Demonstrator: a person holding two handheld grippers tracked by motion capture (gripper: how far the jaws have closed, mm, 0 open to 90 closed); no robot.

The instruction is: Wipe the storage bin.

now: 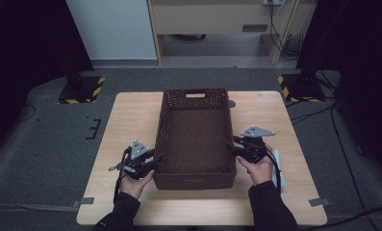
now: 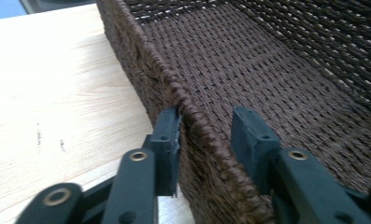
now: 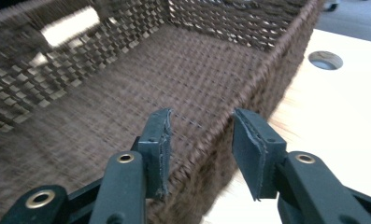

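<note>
On the wooden table [image 1: 131,120] stands a long brown woven basket [image 1: 197,132], running from near to far in the middle. At its left wall, the left gripper [image 2: 204,135] has its jaws apart around the rim, one pad seemingly touching the outside. At the right wall, the right gripper [image 3: 199,140] also straddles the rim with jaws apart, not pressing.
</note>
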